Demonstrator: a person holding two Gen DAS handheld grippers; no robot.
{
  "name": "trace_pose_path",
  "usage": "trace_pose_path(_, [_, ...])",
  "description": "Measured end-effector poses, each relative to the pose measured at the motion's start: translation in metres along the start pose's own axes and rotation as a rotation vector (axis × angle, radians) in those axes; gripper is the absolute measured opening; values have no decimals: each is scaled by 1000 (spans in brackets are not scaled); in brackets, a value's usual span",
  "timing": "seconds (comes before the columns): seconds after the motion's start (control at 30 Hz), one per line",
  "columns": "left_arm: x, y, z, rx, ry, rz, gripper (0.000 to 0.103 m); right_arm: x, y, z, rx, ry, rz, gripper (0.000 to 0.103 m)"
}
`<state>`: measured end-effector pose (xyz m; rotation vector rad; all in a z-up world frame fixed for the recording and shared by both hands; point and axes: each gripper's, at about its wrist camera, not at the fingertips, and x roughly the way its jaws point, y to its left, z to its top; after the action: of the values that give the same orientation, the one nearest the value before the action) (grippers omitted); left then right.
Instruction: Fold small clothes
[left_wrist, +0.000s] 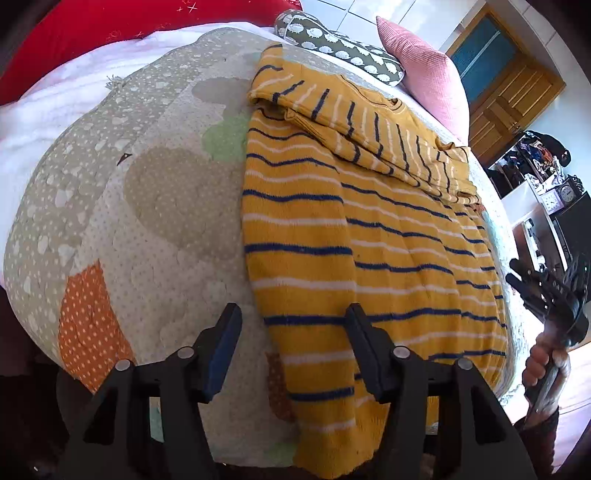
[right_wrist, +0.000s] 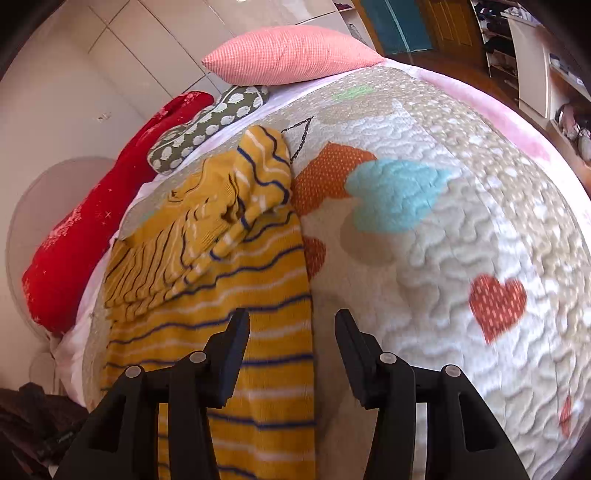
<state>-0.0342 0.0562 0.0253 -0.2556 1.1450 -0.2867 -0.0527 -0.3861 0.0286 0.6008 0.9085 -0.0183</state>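
So the bed's got a quilted patchwork cover (left_wrist: 155, 206) with hearts and dots. On it: a mustard striped sweater (left_wrist: 332, 236), sleeves folded in, plus pink (right_wrist: 291, 55), sheep-print (right_wrist: 207, 125) and, I think, red (right_wrist: 92, 221) pillows.

Bright daylight, heavy fisheye warp, both views.
Black vignette in corners. Left wrist view sharp; quilt (left_wrist: 155, 206) evenly lit, soft shadows. Right wrist view motion-blurred at 6 o'clock on striped sweater (right_wrist: 258, 369); quilt glare-washed toward 3 o'clock.
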Motion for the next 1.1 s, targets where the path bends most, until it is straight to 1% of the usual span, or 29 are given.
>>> trace_pose_path(0.07, [-2, 0, -10, -12, 6, -36, 64, -20, -8, -27, 14, -10, 20, 54])
trace_pose_path(0.17, [-4, -1, -23, -17, 6, -86, 68, -39, -17, -62, 27, 10, 26, 54])
trace_pose_path(0.23, [-4, -4, -30, -16, 0, -128, 75, -46, -19, -80, 25, 19, 32, 54])
trace_pose_path(0.3, [-1, -6, -38, -17, 10, -186, 78, -51, -20, -92, 30, 2, 42, 55])
trace_pose_path(0.33, [0, -7, -42, -18, 13, -203, 80, -53, -22, -96, 41, -8, 51, 55])
trace_pose_path(0.43, [1, -14, -50, 6, 11, -224, 81, -57, -23, -108, 73, -36, 86, 57])
trace_pose_path(0.5, [1, -19, -53, 14, 30, -260, 80, -53, -19, -116, 83, -20, 134, 59])
trace_pose_path(0.53, [3, -22, -54, 25, 50, -284, 60, -52, -16, -120, 81, -18, 146, 60])
trace_pose_path(0.57, [5, -25, -56, 39, 73, -286, 42, -50, -12, -123, 73, -18, 151, 61])
trace_pose_path(0.6, [8, -27, -57, 48, 91, -272, 11, -49, -8, -126, 62, -20, 148, 61])
trace_pose_path(0.67, [9, -25, -58, 33, 87, -275, 9, -48, 1, -129, 44, -18, 159, 63])
trace_pose_path(0.77, [8, -18, -58, -7, 76, -293, 10, -43, 14, -130, 26, 24, 216, 63])
trace_pose_path(0.8, [8, -14, -57, -28, 75, -297, 16, -41, 17, -131, 19, 30, 217, 63])
trace_pose_path(0.83, [10, -12, -55, -42, 84, -313, 26, -39, 20, -131, 11, 30, 205, 63])
trace_pose_path(0.87, [14, -11, -53, -50, 98, -346, 32, -37, 21, -131, 9, 29, 200, 63])
trace_pose_path(0.9, [18, -10, -51, -55, 111, -368, 42, -35, 20, -130, 14, 29, 198, 63])
trace_pose_path(0.93, [22, -11, -50, -63, 123, -378, 45, -33, 18, -129, 26, 27, 199, 63])
trace_pose_path(1.0, [25, -19, -48, -48, 126, -344, 44, -29, 15, -126, 61, 18, 209, 63])
trace_pose_path(1.03, [24, -24, -48, -20, 121, -308, 35, -28, 15, -124, 67, 17, 204, 62])
trace_pose_path(1.1, [21, -33, -52, 33, 97, -205, 11, -28, 19, -124, 55, 21, 160, 56])
